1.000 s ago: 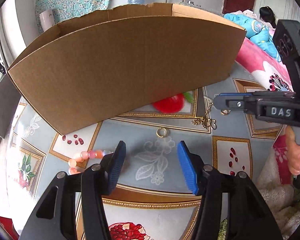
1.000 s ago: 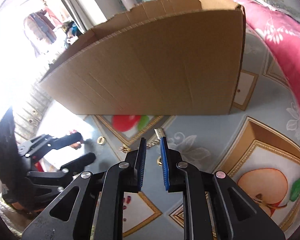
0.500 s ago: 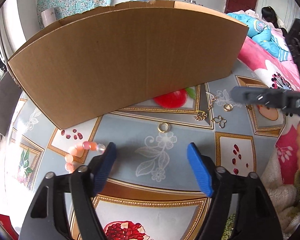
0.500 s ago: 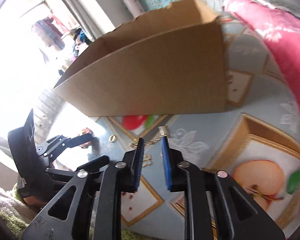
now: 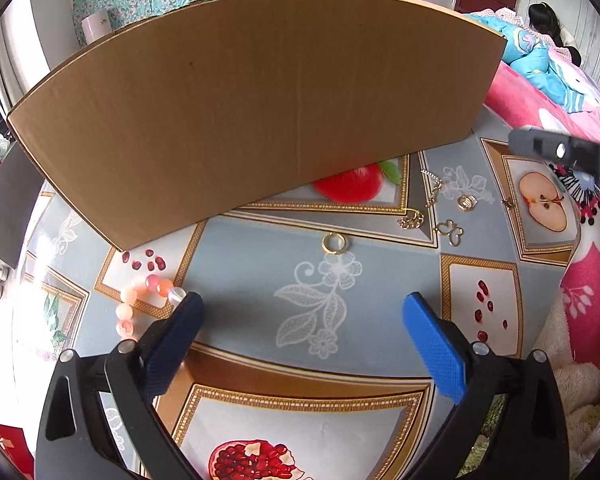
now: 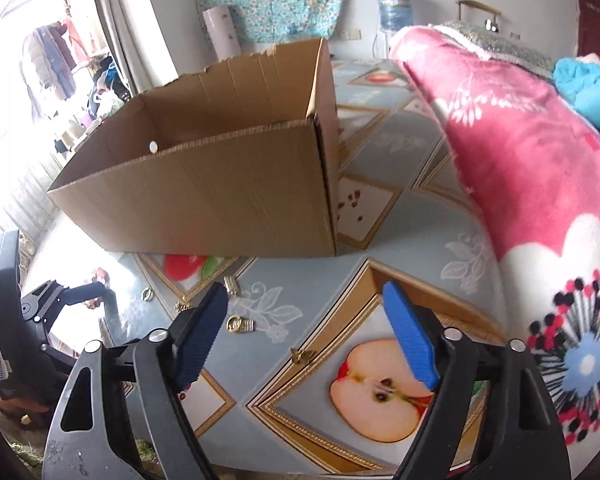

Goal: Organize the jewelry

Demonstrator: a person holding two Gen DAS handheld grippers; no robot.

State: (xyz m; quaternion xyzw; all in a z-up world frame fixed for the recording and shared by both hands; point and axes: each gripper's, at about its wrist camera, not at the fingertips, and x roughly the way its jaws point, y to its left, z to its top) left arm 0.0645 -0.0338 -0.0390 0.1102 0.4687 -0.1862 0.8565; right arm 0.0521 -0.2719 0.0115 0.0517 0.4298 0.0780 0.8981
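Two grippers with black frames and blue finger pads are held over a table covered with a glossy oilcloth point(image 5: 236, 280) printed with fruit and white flowers. On the left gripper point(image 5: 300, 320) the fingers are spread wide apart and hold nothing; on the right gripper point(image 6: 304, 332) the fingers are also spread wide and empty. A large open brown cardboard box point(image 6: 220, 200) stands on the cloth behind the jewelry, and its inside looks bare as far as the right camera shows. Several pieces of jewelry lie loose on the cloth in front of the box. A plain gold ring point(image 5: 334, 243) lies beside the printed white flower, ahead of the left gripper and between its fingers in that view. A bracelet of pink and orange round beads point(image 5: 148, 296) lies just beside the left finger of the left gripper, partly hidden behind it. Further right, a thin gold chain point(image 5: 420, 208) is heaped near the box corner, with a small gold butterfly-shaped pendant point(image 5: 449, 232) just beside it. A wide gold ring with small stones point(image 6: 239, 325) lies near the left finger of the right gripper. A tiny gold ornament point(image 6: 302, 355) rests on the gold border of the printed half apple. A pink flowered blanket point(image 6: 520, 160) lies along the right side of the table.
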